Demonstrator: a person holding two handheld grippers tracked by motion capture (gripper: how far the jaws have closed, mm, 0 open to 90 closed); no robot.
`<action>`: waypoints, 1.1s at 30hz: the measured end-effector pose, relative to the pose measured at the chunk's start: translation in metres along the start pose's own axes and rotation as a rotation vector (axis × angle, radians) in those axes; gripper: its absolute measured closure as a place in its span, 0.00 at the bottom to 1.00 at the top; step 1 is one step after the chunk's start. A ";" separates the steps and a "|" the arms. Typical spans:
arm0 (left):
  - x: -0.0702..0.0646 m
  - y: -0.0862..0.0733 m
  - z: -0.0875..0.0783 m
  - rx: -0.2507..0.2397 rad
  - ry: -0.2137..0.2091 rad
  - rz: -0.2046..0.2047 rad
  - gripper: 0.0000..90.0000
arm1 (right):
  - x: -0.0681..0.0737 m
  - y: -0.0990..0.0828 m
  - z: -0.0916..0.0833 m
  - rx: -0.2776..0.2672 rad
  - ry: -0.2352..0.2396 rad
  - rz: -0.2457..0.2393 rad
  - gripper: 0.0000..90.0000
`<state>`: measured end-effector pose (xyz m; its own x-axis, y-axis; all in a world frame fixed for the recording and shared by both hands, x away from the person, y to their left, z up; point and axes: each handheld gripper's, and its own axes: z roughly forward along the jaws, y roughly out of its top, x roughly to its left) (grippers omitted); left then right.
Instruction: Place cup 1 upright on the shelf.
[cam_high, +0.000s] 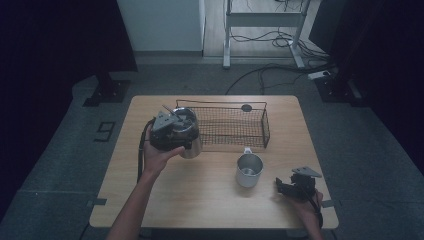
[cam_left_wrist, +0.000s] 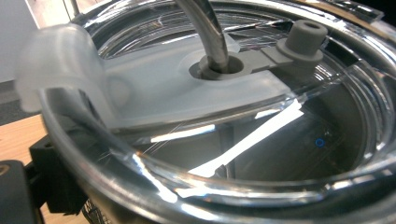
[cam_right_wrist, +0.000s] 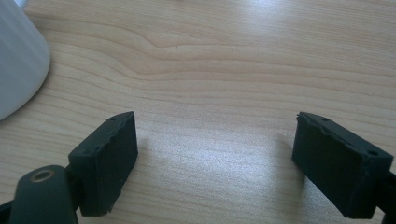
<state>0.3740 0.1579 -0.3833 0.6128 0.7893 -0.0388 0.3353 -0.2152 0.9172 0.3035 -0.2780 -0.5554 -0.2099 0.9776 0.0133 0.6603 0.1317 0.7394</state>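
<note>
The left gripper (cam_high: 172, 131) is held above the desk (cam_high: 200, 200) near its far left part, just in front of the left end of a wire basket (cam_high: 235, 125). It has hold of a steel tumbler (cam_high: 192, 145), carried clear of the desk top and tipped a little. In the left gripper view the tumbler's clear lid (cam_left_wrist: 243, 140) sits right up against the camera, with a metal straw (cam_left_wrist: 205, 28) passing through a grey seal in the lid and a small grey plug (cam_left_wrist: 306, 35) on a tab beside it. One black jaw shows at the lower left of that view, pressed against the tumbler's rim side; the jaws are closed on the tumbler.

The wire basket stands along the far edge of the desk, about the middle, and a small dark round thing (cam_high: 246, 107) lies at its far rim.

A steel mug (cam_high: 249, 170) stands upright on the desk right of centre, handle towards the basket, well apart from the tumbler.

The right gripper (cam_high: 295, 186) rests low near the desk's near right corner, just right of the mug. In the right gripper view its two jaws stand apart with bare wood between them, holding nothing; the mug's pale side (cam_right_wrist: 18, 60) shows at the upper left.
</note>
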 end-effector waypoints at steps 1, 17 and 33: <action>0.001 0.002 0.002 0.002 0.003 0.001 0.05 | 0.000 0.000 0.000 -0.001 0.001 0.001 0.15; 0.009 0.017 0.022 0.011 -0.004 0.015 0.05 | 0.000 0.000 0.000 -0.003 -0.006 0.002 0.15; 0.011 0.028 0.033 0.027 0.014 0.028 0.05 | 0.000 0.000 0.000 -0.004 -0.010 0.002 0.16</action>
<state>0.4137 0.1418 -0.3715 0.6122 0.7907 -0.0080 0.3374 -0.2520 0.9070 0.3031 -0.2777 -0.5556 -0.2014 0.9795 0.0082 0.6579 0.1291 0.7420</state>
